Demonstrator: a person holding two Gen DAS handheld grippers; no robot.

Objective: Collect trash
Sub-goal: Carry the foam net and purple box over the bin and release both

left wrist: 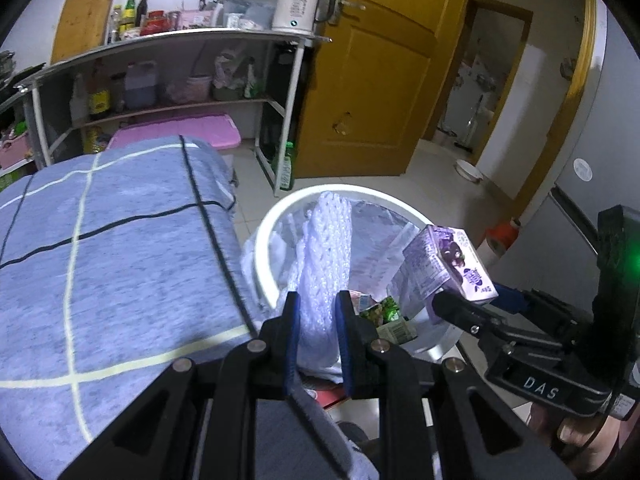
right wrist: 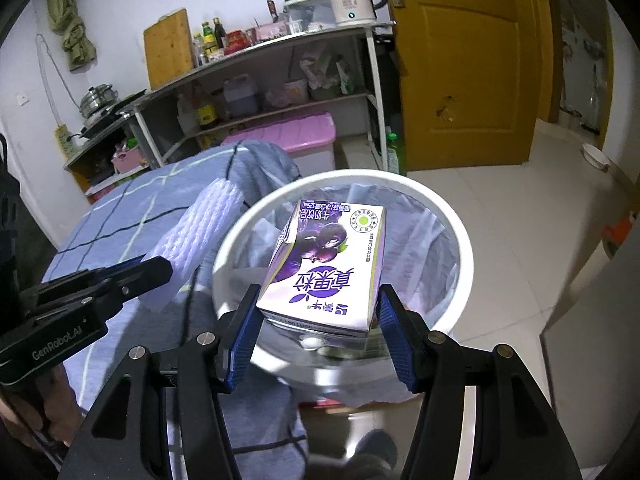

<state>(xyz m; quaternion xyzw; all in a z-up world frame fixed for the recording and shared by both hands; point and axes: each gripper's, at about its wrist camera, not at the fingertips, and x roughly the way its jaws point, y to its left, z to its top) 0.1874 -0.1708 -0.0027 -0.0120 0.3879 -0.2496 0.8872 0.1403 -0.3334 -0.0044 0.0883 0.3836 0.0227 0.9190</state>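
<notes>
A white foam net sleeve (left wrist: 324, 256) sticks up from my left gripper (left wrist: 316, 300), whose blue pads are shut on its lower end; it hangs over the near left rim of the white trash bin (left wrist: 276, 216). In the right wrist view the same foam sleeve (right wrist: 200, 224) sits left of the bin rim (right wrist: 452, 216). My right gripper (right wrist: 320, 312) is shut on a purple milk carton (right wrist: 328, 264), held above the bin's open mouth. The carton (left wrist: 448, 264) also shows at the right of the left wrist view. A clear bag lines the bin, with wrappers (left wrist: 380, 312) at the bottom.
A table with a blue checked cloth (left wrist: 100, 260) stands left of the bin. Behind are a metal shelf rack (left wrist: 168, 60) with bottles and a kettle (left wrist: 300, 4), a pink storage box (right wrist: 288, 136), a wooden door (left wrist: 372, 68) and tiled floor (right wrist: 500, 188).
</notes>
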